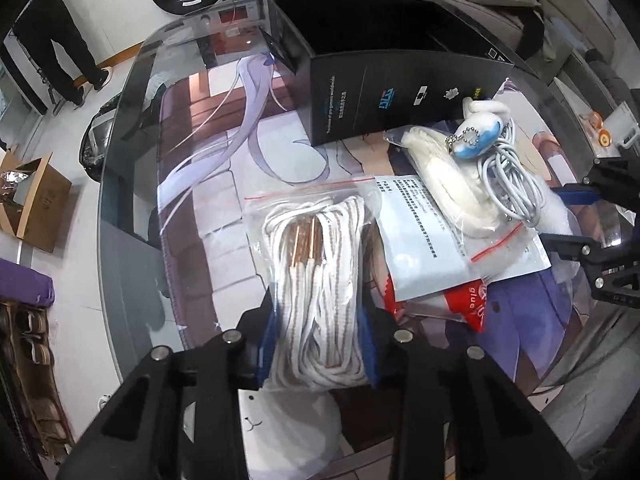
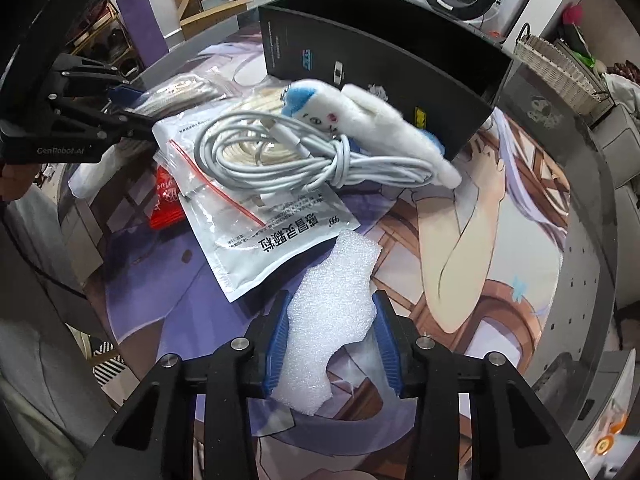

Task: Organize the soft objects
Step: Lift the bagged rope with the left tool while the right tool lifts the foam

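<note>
The left gripper (image 1: 320, 344) is clamped on the bagged white rope (image 1: 320, 264); the right gripper (image 2: 332, 344) is clamped on the foam piece (image 2: 328, 304). At 12 o'clock from the foam, a white pouch (image 2: 256, 236), coiled cable (image 2: 280, 156) and plush toy (image 2: 360, 120) lie stacked, blocking the black box (image 2: 384, 60) beyond.

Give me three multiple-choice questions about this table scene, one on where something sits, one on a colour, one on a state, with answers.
1. Where does the coiled white cable lie?
A. inside the black box
B. on the pile of bags, beside the plush toy
C. on the floor

2. What colour are the fingers' pads?
A. blue
B. red
C. green

3. What is the left gripper doing?
A. hanging open over bare table
B. gripping the red packet
C. gripping the bagged white rope

Answers:
B, the cable rests on the bags next to the plush toy, outside the black box.
A, blue pads flank the white foam piece.
C, its fingers press both sides of the bagged white rope.
</note>
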The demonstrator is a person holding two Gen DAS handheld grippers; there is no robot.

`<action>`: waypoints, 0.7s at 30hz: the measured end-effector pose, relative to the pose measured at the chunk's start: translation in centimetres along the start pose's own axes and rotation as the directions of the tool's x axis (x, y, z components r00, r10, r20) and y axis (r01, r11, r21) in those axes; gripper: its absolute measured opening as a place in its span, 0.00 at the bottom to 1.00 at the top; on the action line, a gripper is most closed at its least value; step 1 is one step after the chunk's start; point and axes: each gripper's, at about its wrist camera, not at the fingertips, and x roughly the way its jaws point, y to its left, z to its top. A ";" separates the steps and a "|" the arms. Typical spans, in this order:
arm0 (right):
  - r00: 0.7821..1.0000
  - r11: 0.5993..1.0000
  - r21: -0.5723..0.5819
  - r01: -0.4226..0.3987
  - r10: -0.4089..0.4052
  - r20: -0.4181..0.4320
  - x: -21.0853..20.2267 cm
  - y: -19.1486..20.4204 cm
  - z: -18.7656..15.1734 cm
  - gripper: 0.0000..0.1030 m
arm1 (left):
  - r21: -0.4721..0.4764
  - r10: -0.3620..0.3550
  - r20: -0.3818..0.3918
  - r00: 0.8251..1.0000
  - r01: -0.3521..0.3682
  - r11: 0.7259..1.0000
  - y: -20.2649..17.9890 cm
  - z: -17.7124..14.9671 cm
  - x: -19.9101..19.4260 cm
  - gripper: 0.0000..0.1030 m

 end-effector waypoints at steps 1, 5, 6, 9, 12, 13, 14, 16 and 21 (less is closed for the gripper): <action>1.000 1.000 0.000 0.005 -0.005 0.011 -0.3 0.0 0.0 0.39 | -0.004 0.001 0.005 1.000 -0.001 1.000 0.0 0.0 0.0 0.30; 0.998 1.000 0.004 0.006 -0.006 0.055 -1.2 -0.3 0.2 0.39 | -0.002 -0.014 0.050 0.999 0.015 1.000 -0.1 0.0 -1.0 0.27; 0.998 1.000 0.006 0.002 -0.002 0.064 -1.4 -0.3 0.2 0.39 | 0.003 -0.017 0.056 0.998 0.017 1.000 -0.1 -0.2 -1.2 0.27; 0.996 1.000 0.006 -0.001 0.001 0.084 -1.8 -0.4 0.3 0.39 | 0.020 -0.015 0.089 0.996 0.013 1.000 -0.3 -0.4 -2.1 0.26; 0.991 1.000 0.011 0.009 -0.011 0.133 -2.8 -0.2 0.4 0.39 | 0.034 -0.021 0.143 0.990 0.016 0.999 -1.1 -0.2 -3.5 0.26; 0.986 1.000 0.018 0.014 -0.017 0.164 -3.3 -0.1 0.6 0.39 | 0.043 -0.019 0.167 0.986 0.012 0.999 -1.3 -0.1 -4.1 0.26; 0.980 0.999 0.025 0.021 -0.025 0.199 -3.9 -0.1 0.8 0.39 | 0.046 -0.014 0.187 0.982 0.005 0.999 -1.7 -0.3 -4.7 0.26; 0.966 0.999 0.025 0.026 -0.032 0.255 -4.9 0.1 1.1 0.39 | 0.051 -0.007 0.228 0.974 -0.005 0.999 -2.1 0.0 -5.5 0.26; 0.914 0.998 0.044 0.053 -0.066 0.400 -7.0 0.3 1.5 0.39 | 0.069 0.013 0.339 0.941 -0.039 0.997 -3.1 0.3 -7.1 0.26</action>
